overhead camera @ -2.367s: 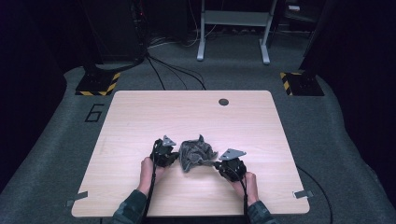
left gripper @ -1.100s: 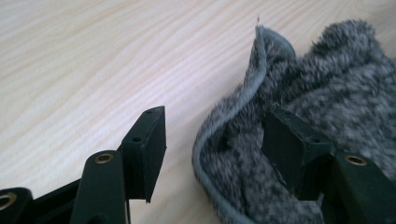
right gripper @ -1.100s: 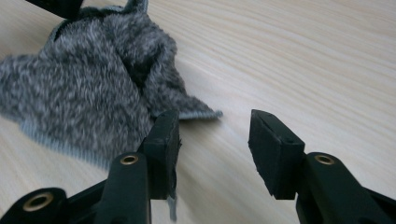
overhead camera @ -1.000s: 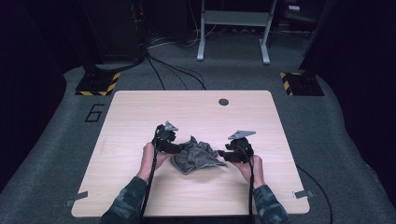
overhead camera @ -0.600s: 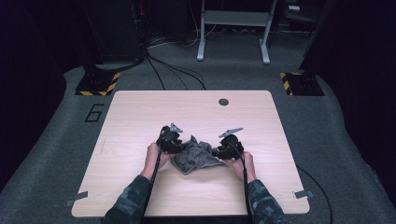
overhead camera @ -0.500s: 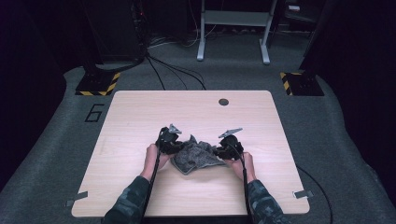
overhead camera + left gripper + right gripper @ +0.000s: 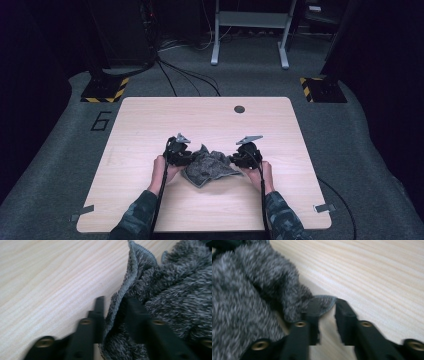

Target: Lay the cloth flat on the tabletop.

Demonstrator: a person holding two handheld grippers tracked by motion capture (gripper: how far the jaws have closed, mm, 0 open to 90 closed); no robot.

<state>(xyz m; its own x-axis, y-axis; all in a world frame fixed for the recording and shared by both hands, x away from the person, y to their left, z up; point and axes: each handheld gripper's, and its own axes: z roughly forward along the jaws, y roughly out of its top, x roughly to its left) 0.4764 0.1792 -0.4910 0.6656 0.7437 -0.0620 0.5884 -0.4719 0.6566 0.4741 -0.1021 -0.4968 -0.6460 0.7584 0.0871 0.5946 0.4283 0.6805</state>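
1. Forearms, two, in patterned sleeves [image 7: 281, 220], entering from the near edge of the surface [image 7: 150, 125].
2. Left tongs [image 7: 186, 159], hand-held, at the left edge of the cloth [image 7: 209, 167]. Left gripper view: jaws parted, the cloth's stitched hem [image 7: 125, 290] standing between them; whether they pinch it cannot be told.
3. Right tongs [image 7: 234, 159], hand-held, at the right edge of the cloth. Right gripper view: jaws parted, a hemmed corner [image 7: 324, 302] lying at the gap; contact cannot be told.
4. Cloth, grey, fluffy, crumpled; lies on the pale wood surface between both tongs, in the near middle.
5. Round dark hole [image 7: 239, 109], far side of surface.
6. Floor beyond: cables [image 7: 187, 75], grey metal frame [image 7: 250, 20], two yellow-and-black striped bases [image 7: 105, 92].
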